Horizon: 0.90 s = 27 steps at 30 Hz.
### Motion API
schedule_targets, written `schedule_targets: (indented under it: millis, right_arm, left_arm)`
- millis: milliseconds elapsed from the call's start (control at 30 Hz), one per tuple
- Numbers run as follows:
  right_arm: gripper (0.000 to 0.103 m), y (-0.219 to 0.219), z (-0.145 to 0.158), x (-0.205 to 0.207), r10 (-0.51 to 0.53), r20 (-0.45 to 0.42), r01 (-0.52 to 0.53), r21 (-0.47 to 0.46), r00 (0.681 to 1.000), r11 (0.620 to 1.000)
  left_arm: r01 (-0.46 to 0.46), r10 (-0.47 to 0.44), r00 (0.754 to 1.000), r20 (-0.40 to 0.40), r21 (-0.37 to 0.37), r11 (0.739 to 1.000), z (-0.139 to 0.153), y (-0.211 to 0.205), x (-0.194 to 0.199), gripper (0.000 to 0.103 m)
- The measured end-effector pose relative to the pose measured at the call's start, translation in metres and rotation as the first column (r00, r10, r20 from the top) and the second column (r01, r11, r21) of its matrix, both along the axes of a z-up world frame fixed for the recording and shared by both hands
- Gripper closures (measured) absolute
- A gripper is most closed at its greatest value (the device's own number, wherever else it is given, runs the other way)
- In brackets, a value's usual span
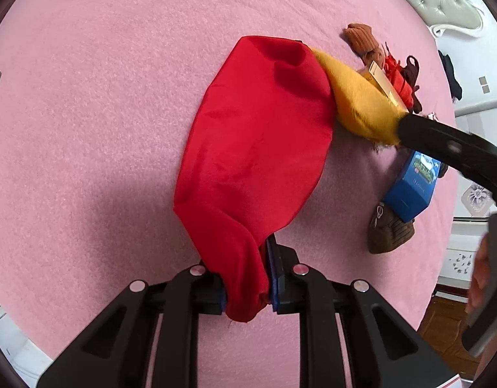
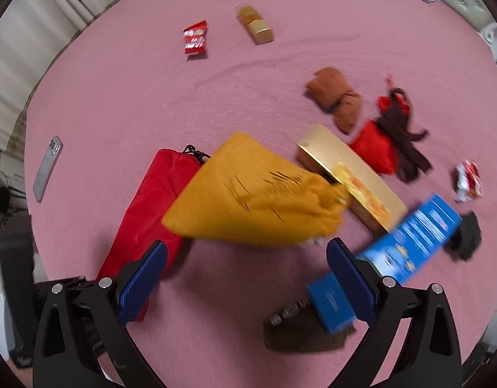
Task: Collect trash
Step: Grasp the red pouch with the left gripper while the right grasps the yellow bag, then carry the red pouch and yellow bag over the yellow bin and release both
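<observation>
One red bag (image 1: 254, 148) pinched in left gripper (image 1: 246, 294) jaws, right gripper (image 2: 245, 278) jaws wide, two gold boxes (image 2: 351, 174), perhaps two snack packets (image 2: 195, 37)

On the bed (image 2: 125, 97), seen from the right wrist, a pouch (image 2: 254, 190) overlaps a bag (image 2: 145, 207) to its left; right of the pouch a long box (image 2: 351, 174), behind it a snack packet (image 2: 195, 38).

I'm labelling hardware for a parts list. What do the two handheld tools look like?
Both match: the left tool and right tool have black plastic forked arms with cut-out slots, round silver pivot pins, and flat blue textured pads on the fingers. No cables or markings show.
</observation>
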State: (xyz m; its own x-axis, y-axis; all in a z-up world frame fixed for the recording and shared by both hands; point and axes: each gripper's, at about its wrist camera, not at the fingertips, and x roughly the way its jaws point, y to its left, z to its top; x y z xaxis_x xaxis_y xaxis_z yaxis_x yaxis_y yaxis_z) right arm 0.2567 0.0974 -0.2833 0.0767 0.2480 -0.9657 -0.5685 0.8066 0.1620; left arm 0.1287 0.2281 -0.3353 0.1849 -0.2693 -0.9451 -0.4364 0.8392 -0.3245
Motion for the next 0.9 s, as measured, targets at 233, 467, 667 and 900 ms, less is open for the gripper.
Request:
schedule_targets:
  millis: [233, 467, 667, 900]
  right_arm:
    - [0.056, 0.003, -0.03, 0.018, -0.033, -0.116, 0.034, 0.002, 0.993, 0.999]
    - [0.1, -0.001, -0.035, 0.005, 0.007, -0.17, 0.003, 0.062, 0.985, 0.998]
    - [0.1, -0.022, -0.002, -0.011, -0.011, -0.155, 0.035, 0.152, 0.988, 0.988]
    - [0.1, -0.078, 0.039, -0.035, -0.08, -0.174, 0.122, 0.251, 0.981, 0.96]
  left_arm:
    - [-0.036, 0.037, 0.999, 0.008, -0.031, 0.999, 0.004, 0.013, -0.009, 0.085]
    - [-0.065, 0.066, 0.997, 0.028, -0.061, 0.996, 0.01, 0.008, -0.003, 0.085]
    - [-0.051, 0.057, 0.995, 0.084, -0.071, 0.996, 0.043, -0.004, -0.01, 0.085]
    - [0.023, -0.008, 0.99, 0.14, -0.107, 0.994, 0.095, -0.036, -0.02, 0.086]
